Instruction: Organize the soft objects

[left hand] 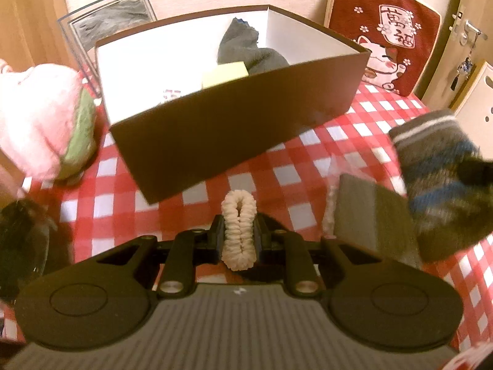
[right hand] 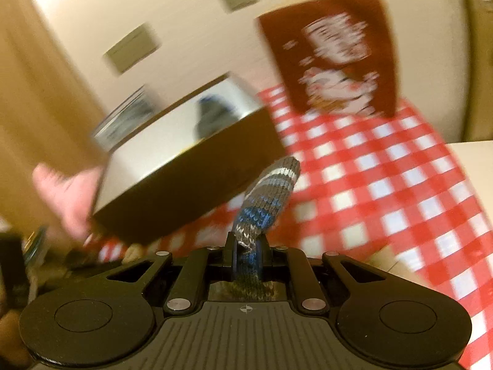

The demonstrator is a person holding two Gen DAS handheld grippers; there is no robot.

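**Cream scrunchie and striped sock both in the grip**

Cream scrunchie (left hand: 239, 229) sits pinched in the left gripper (left hand: 239, 240), jaws pressed in on both sides of the loop, its top poking out past the fingertips. Straight ahead of that gripper, the dark box (left hand: 234, 129) with white inner walls stands on the red check cloth (left hand: 323, 166); inside it, a grey sock (left hand: 246, 51) slumped at the back and a yellow block (left hand: 225, 75) nearer the front wall. Off to the gripper's left, a pink and green plush (left hand: 43, 123) just beside the box. To its right, a grey pad (left hand: 369, 212) on the cloth.

Over on the other side, the right gripper (right hand: 248, 252) is clamped tight on a striped sock (right hand: 266, 197), grey with blue and white bands, which juts up and forward from the jaws. The box lies ahead and left of it, very blurred. Beyond, a red cat cushion (left hand: 385, 34) leans on the wall
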